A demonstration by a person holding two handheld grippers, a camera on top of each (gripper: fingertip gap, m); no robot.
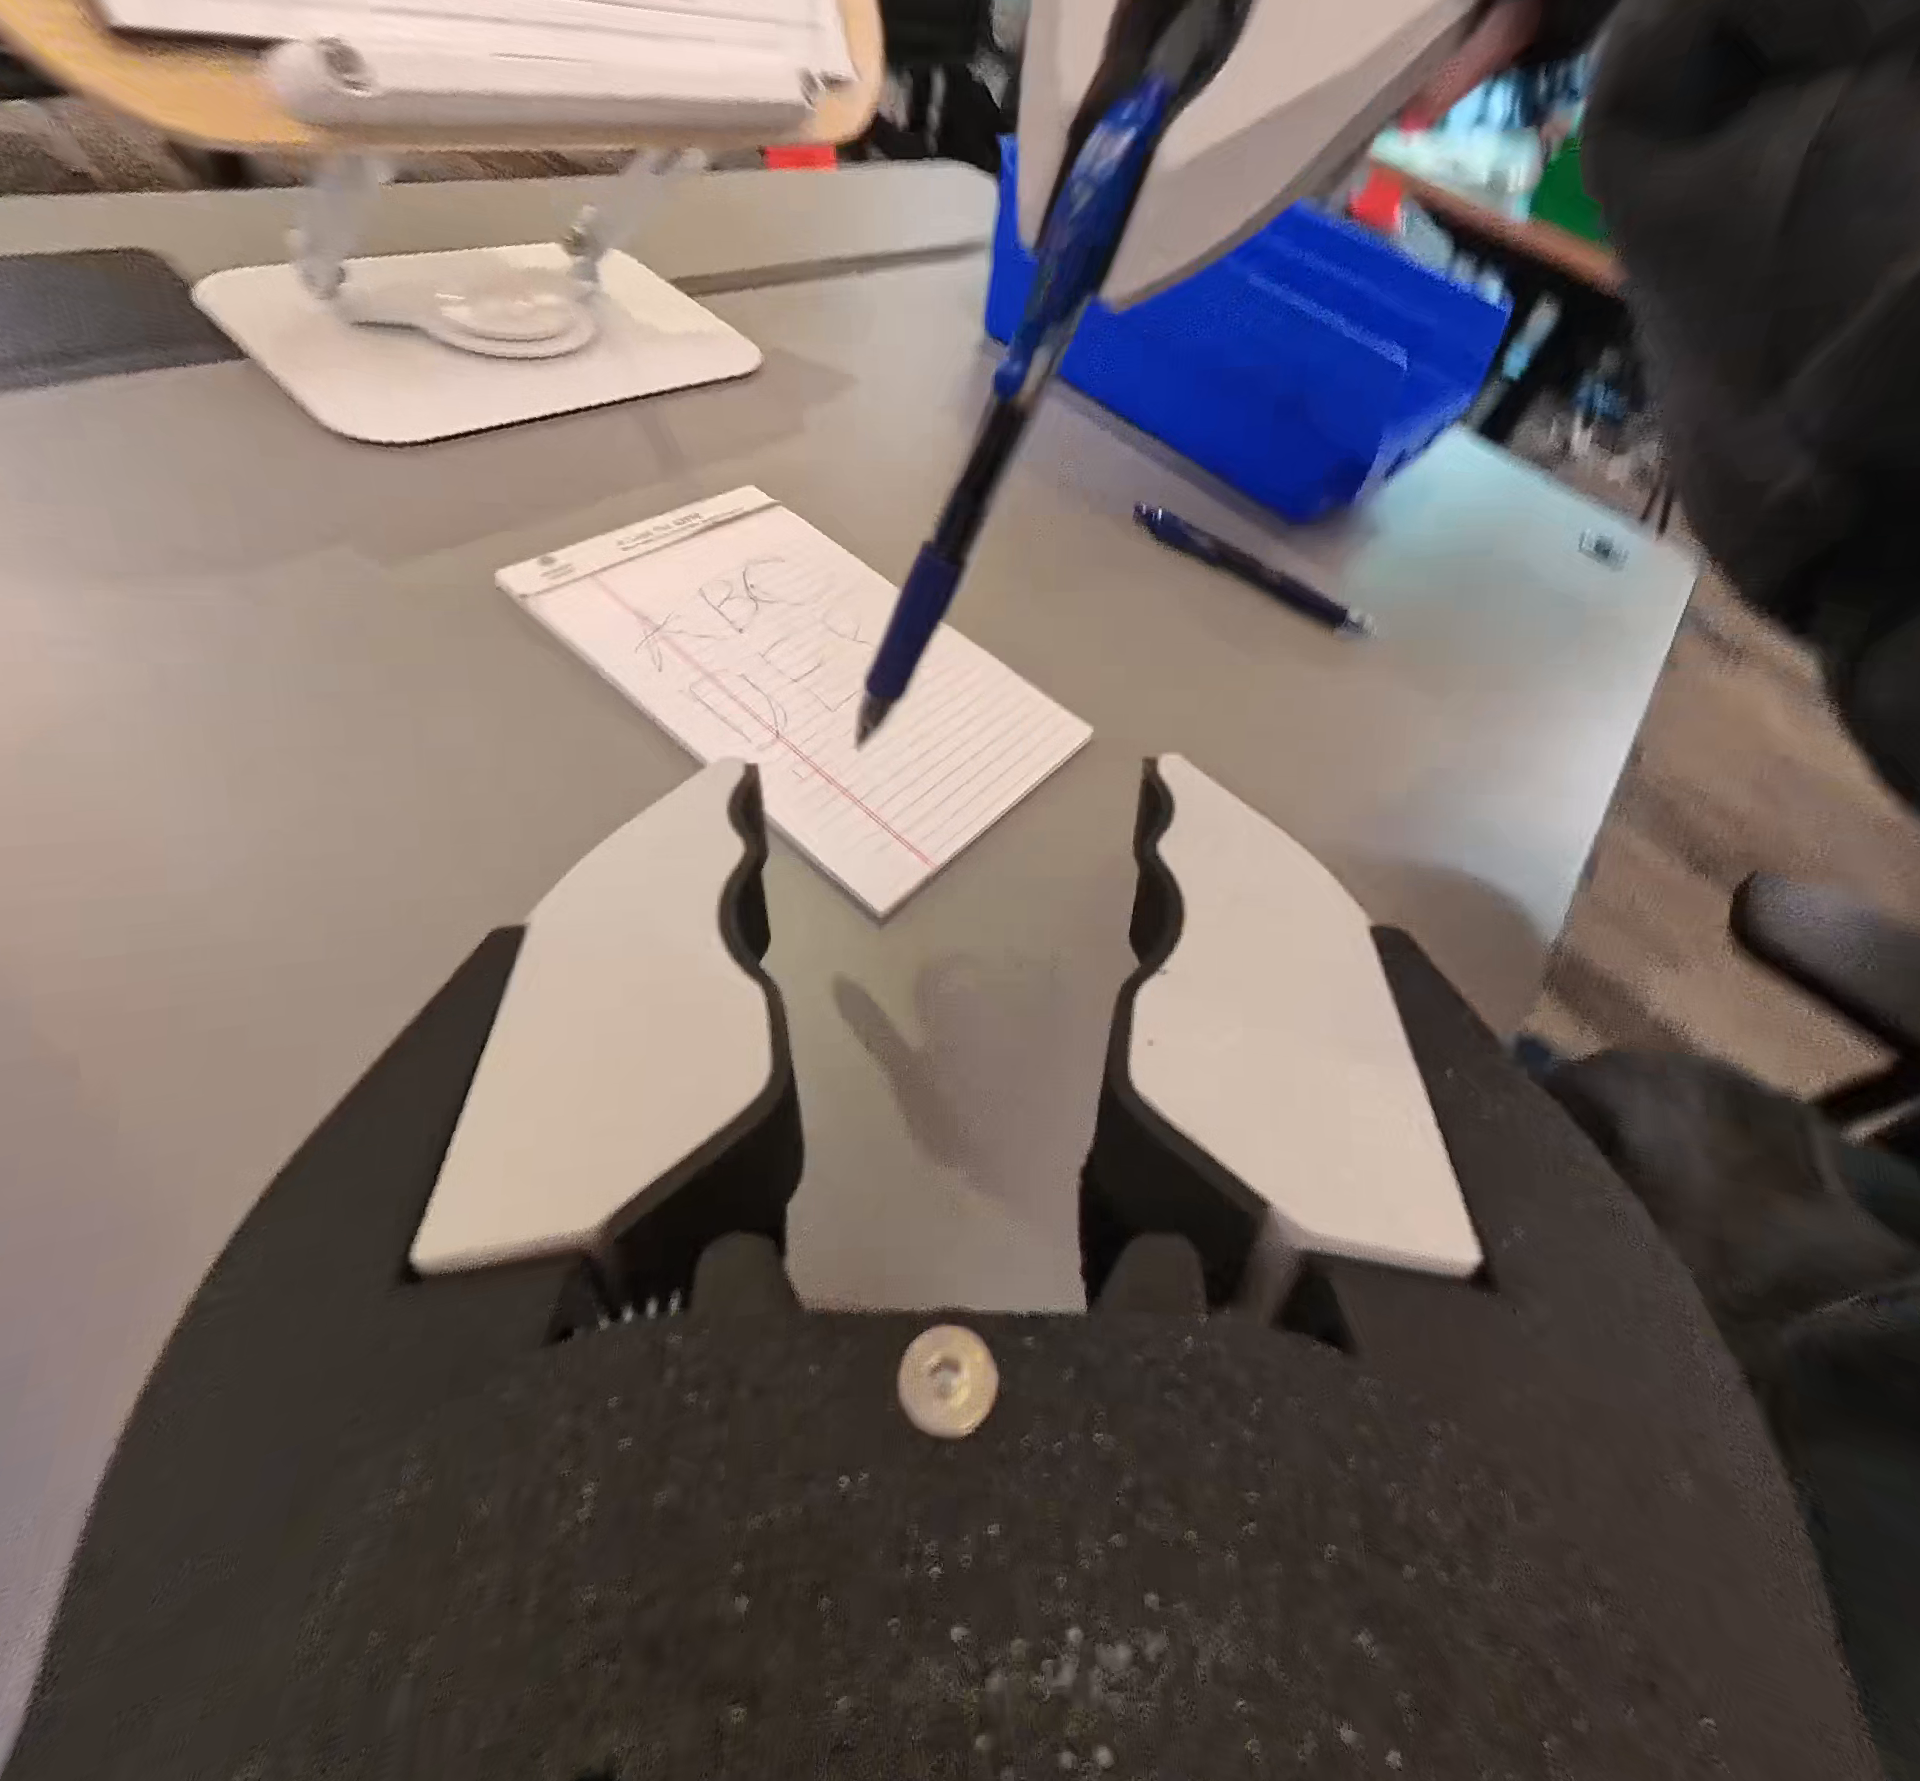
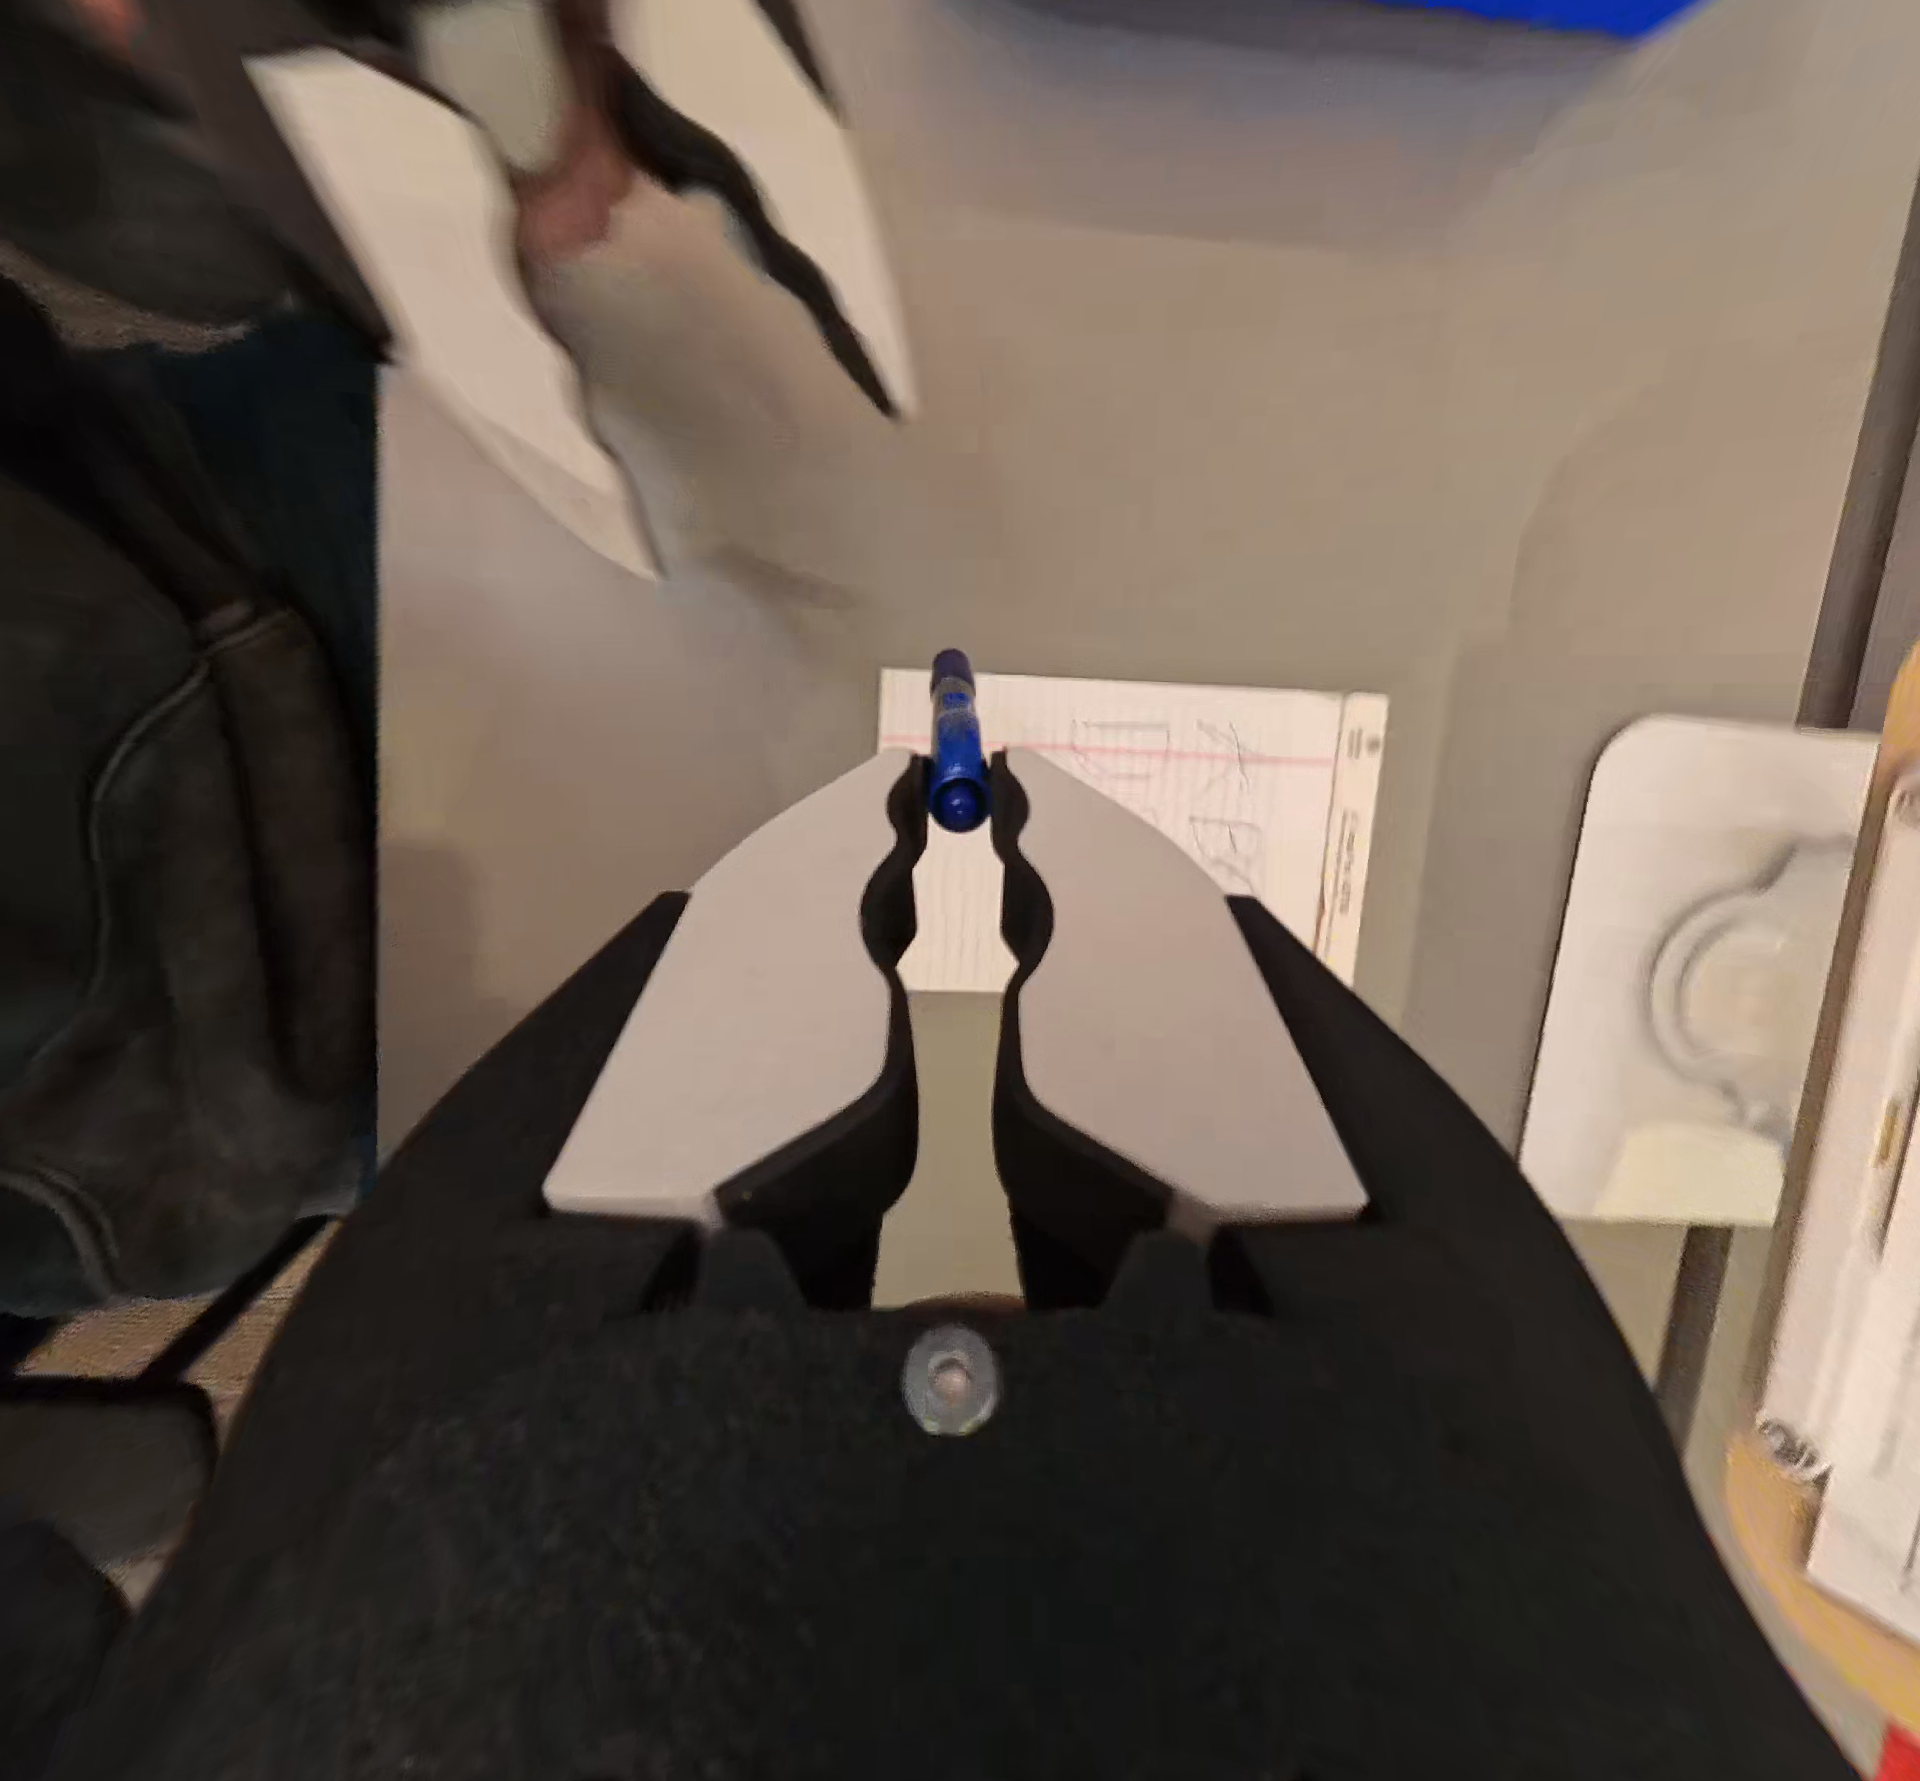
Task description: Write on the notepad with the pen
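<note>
Pen: the blue pen (image 1: 940, 604) is pinched high on its barrel by the right hand-held gripper (image 2: 956, 775), slanting down and away from it, tip low over the page. Touching or just clear? Blur hides it.
Notepad: the white lined notepad (image 1: 935, 775) lies flat on the desk, right ahead of the left hand-held gripper's tips and straight under the right one. Handwriting already covers the upper lines.
Right hand-held gripper: closed tight on the pen, jaws nearly together, the barrel's end poking back between the tips.
Left hand-held gripper: the left hand-held gripper (image 1: 945, 775) stands wide apart, holding nothing, hovering just short of the pad's near corner, not on it as far as I can see.
Stage: mid-writing by my reading, with several marks down and lower lines free.
Risk, pad: nothing pins the pad, so a dragging stroke could slide or turn it and skew the line.
Risk, grip: held so far from the tip, the pen may pivot in the jaws under pressure, and the stroke wanders.
Risk, pressure: too much push could tear paper; too little leaves gaps.
Around: a second pen (image 1: 1252, 568) lies beyond and right of the pad, a blue bin (image 1: 1247, 381) behind it, a document stand (image 1: 468, 318) off to the left.
Desk: grey desk (image 1: 260, 640), bare near the pad.
</note>
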